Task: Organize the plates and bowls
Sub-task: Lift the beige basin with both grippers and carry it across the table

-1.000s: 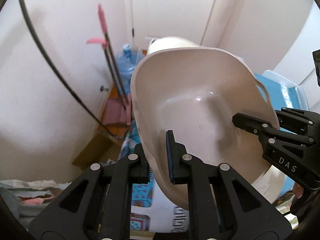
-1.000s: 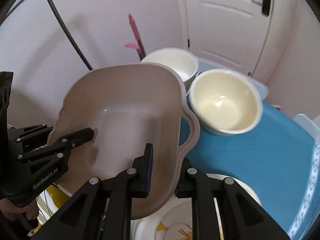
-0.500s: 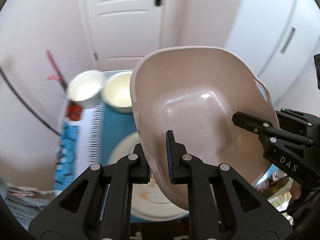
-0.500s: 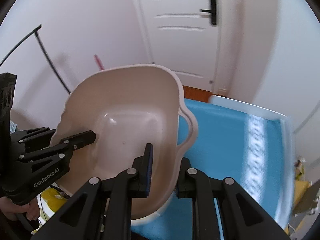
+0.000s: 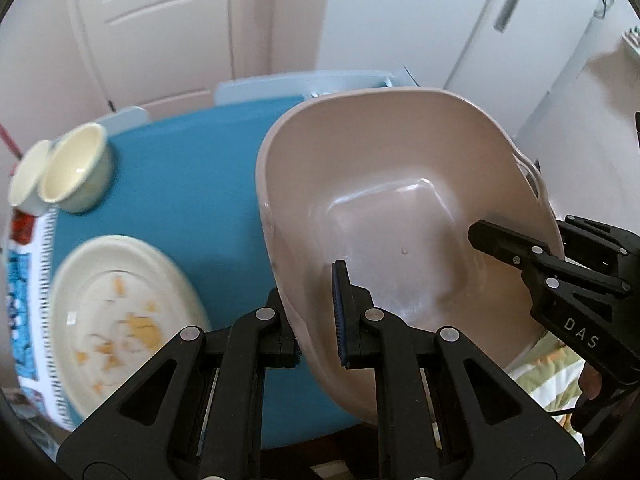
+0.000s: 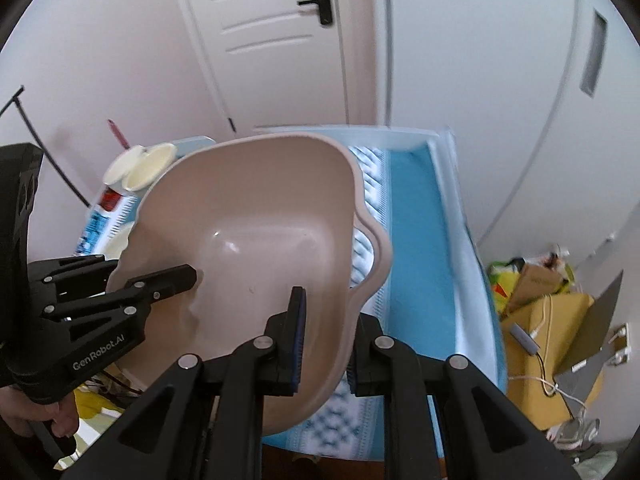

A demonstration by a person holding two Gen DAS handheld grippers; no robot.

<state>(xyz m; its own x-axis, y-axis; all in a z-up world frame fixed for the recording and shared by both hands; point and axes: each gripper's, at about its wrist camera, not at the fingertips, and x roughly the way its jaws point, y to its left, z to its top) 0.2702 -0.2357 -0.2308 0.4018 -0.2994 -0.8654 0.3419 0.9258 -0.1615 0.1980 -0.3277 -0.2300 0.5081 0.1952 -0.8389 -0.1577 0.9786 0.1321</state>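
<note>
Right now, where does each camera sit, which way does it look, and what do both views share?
Left wrist: on the left gripper, looking down at the beige basin, dirty plate, blue table; right gripper visible.
Right wrist: on the right gripper, looking down at the basin, table, door; left gripper visible.
Shared: basin, two cream bowls, both grippers.

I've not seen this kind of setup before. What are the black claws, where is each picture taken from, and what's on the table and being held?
No robot: a person holds a handheld two-finger gripper in each hand, each with a fisheye camera looking along its fingers. Both the left gripper and the right gripper are clamped on opposite rims of one beige plastic basin, carried above a blue tablecloth. On the cloth lie a dirty plate with food scraps and two cream bowls side by side. Each gripper also shows in the other's picture.
</note>
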